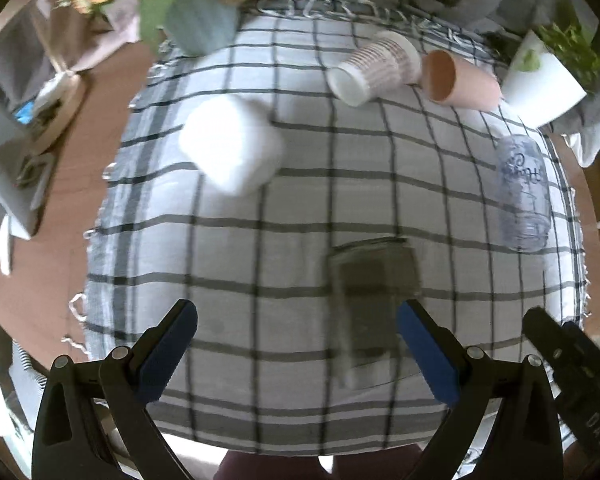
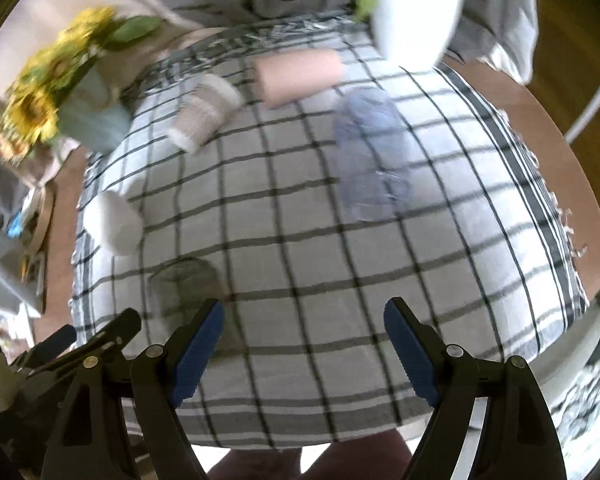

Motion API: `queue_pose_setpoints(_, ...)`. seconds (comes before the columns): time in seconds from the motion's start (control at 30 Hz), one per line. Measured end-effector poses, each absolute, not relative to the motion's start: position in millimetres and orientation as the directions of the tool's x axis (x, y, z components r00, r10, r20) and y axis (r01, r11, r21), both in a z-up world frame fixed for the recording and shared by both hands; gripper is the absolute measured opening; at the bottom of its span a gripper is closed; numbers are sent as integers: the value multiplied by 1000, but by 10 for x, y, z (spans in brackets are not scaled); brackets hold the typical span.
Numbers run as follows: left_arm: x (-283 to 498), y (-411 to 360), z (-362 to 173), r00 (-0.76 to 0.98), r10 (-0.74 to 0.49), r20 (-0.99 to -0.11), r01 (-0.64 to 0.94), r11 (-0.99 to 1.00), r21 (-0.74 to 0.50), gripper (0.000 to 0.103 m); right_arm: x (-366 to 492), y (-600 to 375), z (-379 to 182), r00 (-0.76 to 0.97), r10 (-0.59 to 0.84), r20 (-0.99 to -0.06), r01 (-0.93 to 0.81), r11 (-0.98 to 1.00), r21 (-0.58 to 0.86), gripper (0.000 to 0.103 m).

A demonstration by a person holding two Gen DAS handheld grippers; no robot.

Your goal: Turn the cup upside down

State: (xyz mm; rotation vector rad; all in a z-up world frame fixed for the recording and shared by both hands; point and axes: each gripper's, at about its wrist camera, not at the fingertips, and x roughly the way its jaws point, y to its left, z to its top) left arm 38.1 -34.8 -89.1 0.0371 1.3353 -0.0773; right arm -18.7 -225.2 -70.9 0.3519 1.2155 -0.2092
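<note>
Several cups lie on their sides on a checked cloth point(image 1: 260, 208). A dark smoky glass point(image 1: 370, 296) lies nearest, just ahead of my open, empty left gripper point(image 1: 298, 344); it also shows in the right wrist view point(image 2: 184, 284) to the left of my open, empty right gripper point(image 2: 304, 344). A white cup point(image 1: 232, 144) point(image 2: 112, 220) lies to the left. A ribbed paper cup point(image 1: 374, 66) point(image 2: 204, 112) and a pink cup point(image 1: 460, 78) point(image 2: 300, 74) lie at the back. A clear bluish glass point(image 1: 524, 196) point(image 2: 370, 156) lies on the right.
A teal vase with sunflowers point(image 1: 200, 20) point(image 2: 88, 116) stands at the back left and a white plant pot point(image 1: 544, 80) point(image 2: 414, 20) at the back right. Clutter and a round wooden tray point(image 1: 56, 108) sit left of the cloth on the brown table point(image 1: 100, 92).
</note>
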Motion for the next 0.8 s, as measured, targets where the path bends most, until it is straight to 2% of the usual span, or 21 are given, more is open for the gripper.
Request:
queue_pose_setpoints(0.37,611,-713,-1185,158,-51,-986,100,994,-36,98,-219,-2672,-914,287,26,-958,432,889,153,82)
queue_pose_setpoints(0.53,700,-773,-1343,113,-47,-992,86,996,-38,92,-195,-2747,-1020,264,43,-964,444,882,161,82)
queue_pose_setpoints(0.67,738,-822,-1437,85,-42,-996,86,996,-35,84,-184,-2772,-1106,245,56,-968,451,877,165,82)
queue_pose_setpoints(0.73,752,-840,-1498,61,-45,-997,84,996,-40,73,-179,-2775,-1137,238,60,-969,453,876,166,82)
queue_pose_setpoints(0.8,756,-856,-1539,50,-55,-997,82,995,-51,69,-173,-2777,-1174,229,67,-971,455,875,168,82)
